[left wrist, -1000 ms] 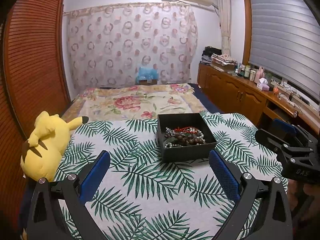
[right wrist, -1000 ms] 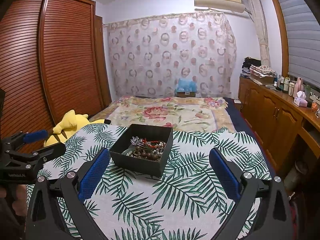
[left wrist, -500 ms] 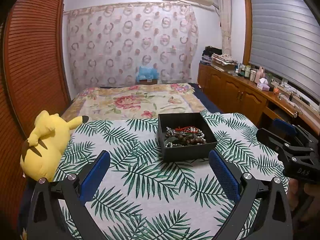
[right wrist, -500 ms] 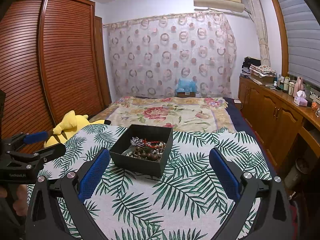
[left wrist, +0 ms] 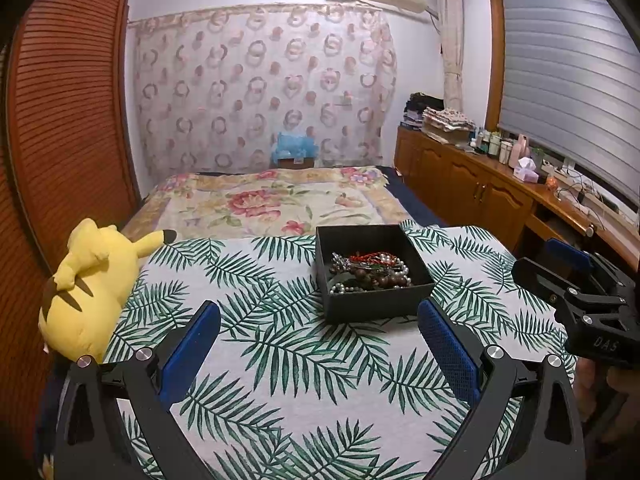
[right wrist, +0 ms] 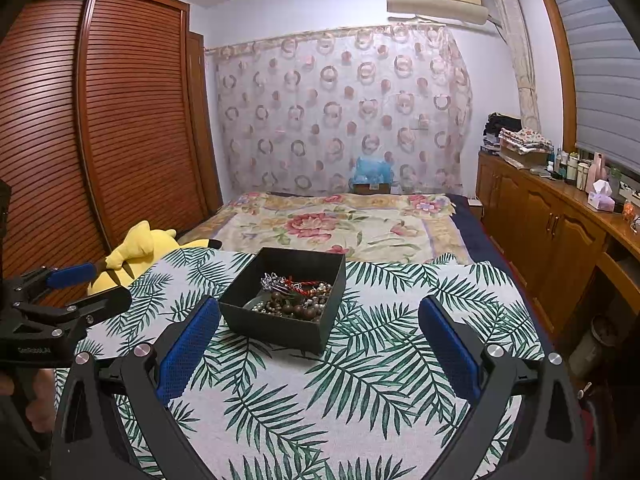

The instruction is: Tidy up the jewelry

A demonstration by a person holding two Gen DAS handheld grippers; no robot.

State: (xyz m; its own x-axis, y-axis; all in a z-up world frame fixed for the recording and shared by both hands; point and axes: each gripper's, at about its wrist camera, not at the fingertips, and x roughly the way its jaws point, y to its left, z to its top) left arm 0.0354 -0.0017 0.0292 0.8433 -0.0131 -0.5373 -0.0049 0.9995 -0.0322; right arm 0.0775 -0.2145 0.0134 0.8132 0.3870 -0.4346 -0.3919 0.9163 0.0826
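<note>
Bedding with a green palm-leaf print (left wrist: 280, 360) is spread across the near end of the bed, and a yellow plush toy (left wrist: 86, 288) lies at its left edge. On the print a black open box (left wrist: 372, 304) stands, and all the jewelry (left wrist: 370, 272) in view is heaped inside it as one tangle: dark wooden beads, pale pearl-like strands, a red cord and something silver. No piece is seen on the cloth outside the box.

The left gripper (left wrist: 318, 350) is held low before the box with its blue pads wide apart and nothing between them. The right gripper (right wrist: 318, 350) is likewise spread and empty, the box lying just ahead of its left pad.

The step in hand cannot be settled: a heap gathered into the box and a heap waiting to be sorted would look alike. Any pick from it would call for one strand to be singled out carefully, since the strands are interlaced.
</note>
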